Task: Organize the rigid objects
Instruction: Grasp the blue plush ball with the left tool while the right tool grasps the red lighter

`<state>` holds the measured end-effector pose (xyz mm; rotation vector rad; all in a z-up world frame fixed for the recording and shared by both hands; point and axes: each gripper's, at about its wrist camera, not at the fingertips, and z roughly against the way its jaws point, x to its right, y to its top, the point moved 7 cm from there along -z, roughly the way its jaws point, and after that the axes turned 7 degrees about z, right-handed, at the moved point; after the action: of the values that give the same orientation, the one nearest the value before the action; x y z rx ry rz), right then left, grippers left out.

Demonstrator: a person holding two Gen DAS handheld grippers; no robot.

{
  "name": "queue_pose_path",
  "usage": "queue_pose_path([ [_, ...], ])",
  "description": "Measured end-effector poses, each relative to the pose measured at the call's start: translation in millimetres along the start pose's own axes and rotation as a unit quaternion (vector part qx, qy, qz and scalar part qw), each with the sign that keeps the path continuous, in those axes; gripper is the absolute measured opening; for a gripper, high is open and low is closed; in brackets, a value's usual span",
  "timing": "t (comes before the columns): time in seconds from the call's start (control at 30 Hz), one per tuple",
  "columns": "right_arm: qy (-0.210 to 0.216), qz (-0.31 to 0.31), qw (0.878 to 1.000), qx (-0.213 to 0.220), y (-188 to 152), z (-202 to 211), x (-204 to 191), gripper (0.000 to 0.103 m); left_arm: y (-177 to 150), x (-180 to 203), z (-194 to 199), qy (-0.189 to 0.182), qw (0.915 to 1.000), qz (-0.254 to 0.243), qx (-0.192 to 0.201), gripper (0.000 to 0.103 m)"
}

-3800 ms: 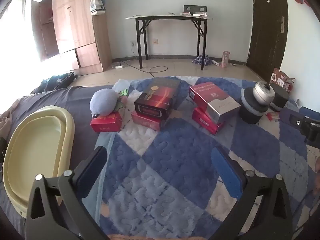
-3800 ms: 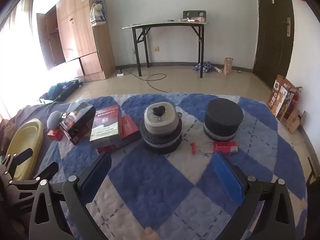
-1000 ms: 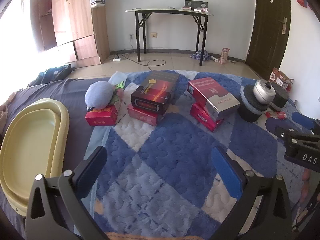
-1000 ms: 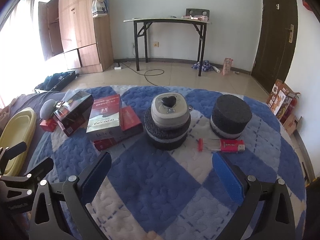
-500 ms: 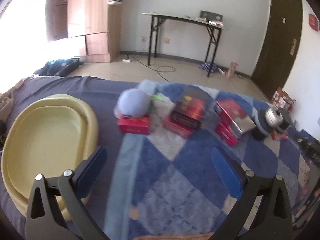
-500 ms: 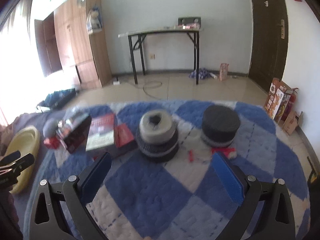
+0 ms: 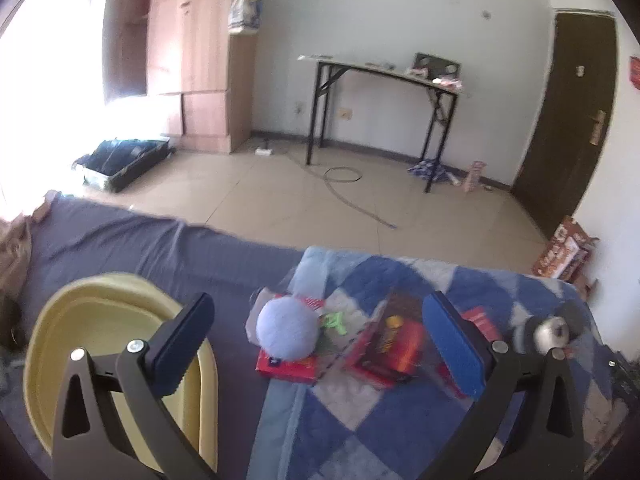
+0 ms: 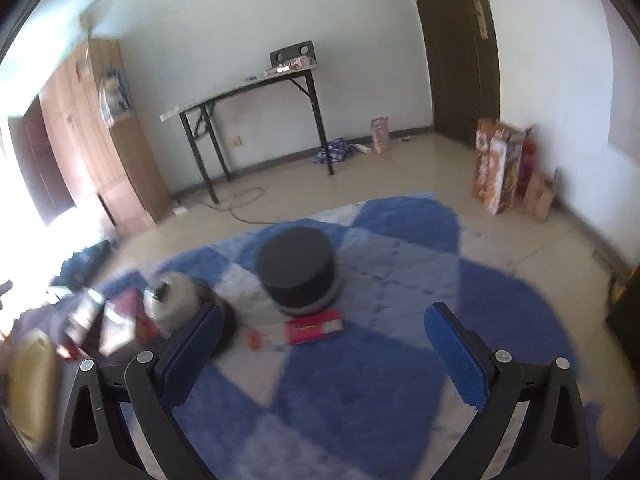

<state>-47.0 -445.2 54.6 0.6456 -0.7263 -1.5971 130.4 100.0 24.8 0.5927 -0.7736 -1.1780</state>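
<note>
A: Basin (image 7: 44,344) first, at the far left: a yellow oval one on the grey sheet of the bed (image 7: 120,236), nothing in it as far as the left view shows. My guess is that's where the rigid things go.

B: And the left tool (image 7: 320,344)?

A: Jaws wide, nothing between them. It hangs over the seam where sheet meets blue quilt (image 7: 360,428). Just beyond it a pale blue ball (image 7: 286,332) sits on a small red box (image 7: 284,366); right of that, a dark box with an orange label (image 7: 396,340) rests on more red boxes. All blurred, so I can't read anything.

B: So which step is this?

A: Approach, I'd say. Nothing is gripped and nothing is sorted yet; both views smear as if swinging.

B: Further right?

A: A grey-lidded pot (image 8: 170,304) on a dark round base, then a black round container (image 8: 296,276) with a flat red packet (image 8: 316,330) touching its near side. The right tool (image 8: 320,354) is wide too, empty, hovering above the quilt near that packet.

B: Next move?

A: Probably pick one target each. The left needs to steady and line its jaws across the dark box or the small red one; the ball looks soft and may roll off. The right could drop onto the packet, though it lies flat, which makes a pinch awkward.
</note>
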Motion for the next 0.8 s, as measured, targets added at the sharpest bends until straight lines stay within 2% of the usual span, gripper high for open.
queue_pose_path([
  [0.07, -0.009, 0.017, 1.0, -0.02, -3.8, -10.1, -3.7, 0.103, -7.1, -6.1, -23.4, 0.007, 0.9998, -0.007, -0.019, 0.103],
  [0.13, 0.009, 0.014, 0.999, -0.028, -8.9, -22.1, -12.8, 0.103, -13.2, -16.9, -41.0, 0.024, 0.9994, 0.005, -0.025, 0.103],
  [0.23, 0.021, 0.025, 0.999, -0.028, -9.8, -31.7, -20.5, 0.103, -25.3, -23.4, -61.8, 0.028, 0.9982, 0.011, -0.051, 0.103],
  [0.37, 0.028, 0.016, 0.998, -0.051, -17.0, -57.5, -22.8, 0.103, -26.9, -22.1, -64.5, 0.028, 0.9987, 0.005, -0.043, 0.103],
  [0.43, 0.039, 0.013, 0.997, -0.061, -19.4, -67.8, -27.2, 0.103, -25.4, -23.8, -63.4, 0.015, 0.999, 0.003, -0.041, 0.103],
  [0.5, 0.027, 0.027, 0.997, -0.066, -21.3, -78.0, -29.9, 0.103, -23.3, -29.4, -63.3, 0.014, 0.9989, 0.001, -0.046, 0.103],
  [0.63, 0.023, 0.043, 0.996, -0.073, -22.0, -92.1, -36.7, 0.103, -21.8, -50.2, -67.1, 0.004, 0.9978, 0.039, -0.053, 0.103],
  [0.7, 0.013, 0.052, 0.996, -0.077, -21.3, -97.3, -39.0, 0.103, -27.3, -49.8, -75.5, 0.01, 0.9972, 0.03, -0.068, 0.103],
  [0.8, -0.008, 0.07, 0.994, -0.084, -23.7, -105.1, -45.2, 0.103, -28.8, -45.9, -79.1, 0.014, 0.998, 0.024, -0.057, 0.103],
])
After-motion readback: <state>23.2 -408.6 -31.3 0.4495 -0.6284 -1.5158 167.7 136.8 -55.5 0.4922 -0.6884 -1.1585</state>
